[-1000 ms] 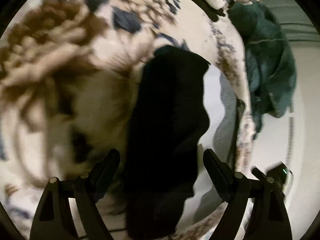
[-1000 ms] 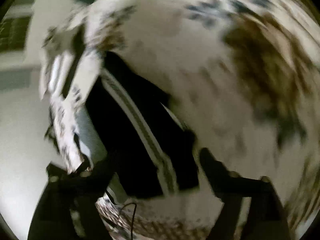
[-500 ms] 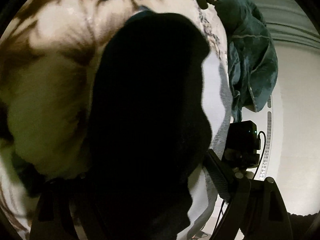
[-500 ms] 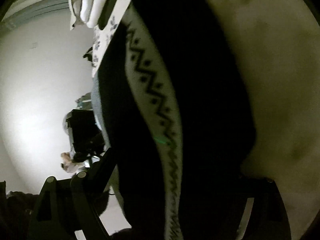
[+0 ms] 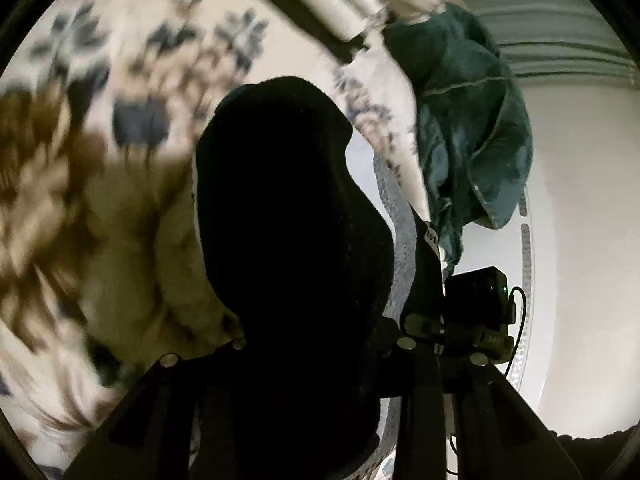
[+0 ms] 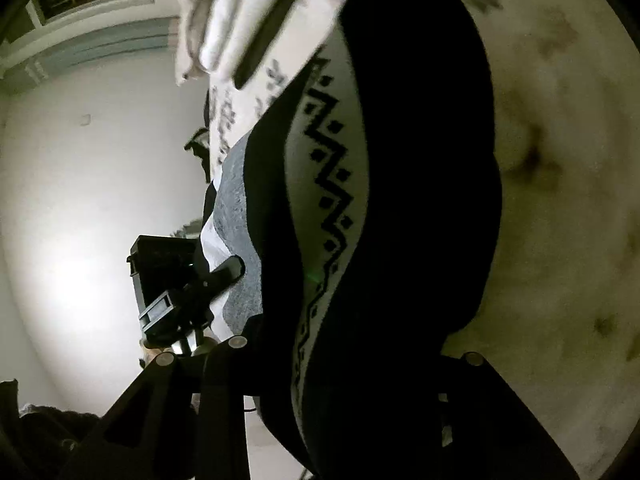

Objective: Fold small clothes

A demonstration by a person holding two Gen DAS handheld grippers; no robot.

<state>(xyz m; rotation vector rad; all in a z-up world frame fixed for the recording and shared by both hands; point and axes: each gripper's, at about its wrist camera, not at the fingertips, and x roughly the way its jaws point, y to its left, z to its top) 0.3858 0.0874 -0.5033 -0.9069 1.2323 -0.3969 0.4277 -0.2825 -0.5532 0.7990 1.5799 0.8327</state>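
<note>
left tool (image 5: 316, 344): clamped on black sock (image 5: 288, 216) | right tool (image 6: 352, 350): clamped on the same sock (image 6: 420, 160) | below: floral blanket (image 5: 80, 184)

Dim room, both fisheye views ringed by black vignette with straight lines bowed at the rim. In the left wrist view the floral bedspread (image 5: 132, 128) smears with motion blur, while the black garment (image 5: 288, 216) reads as a detail-less silhouette. In the right wrist view a soft bright patch glares on the white wall (image 6: 84, 264); the folded cloths (image 6: 236, 24) above are blurred.
</note>
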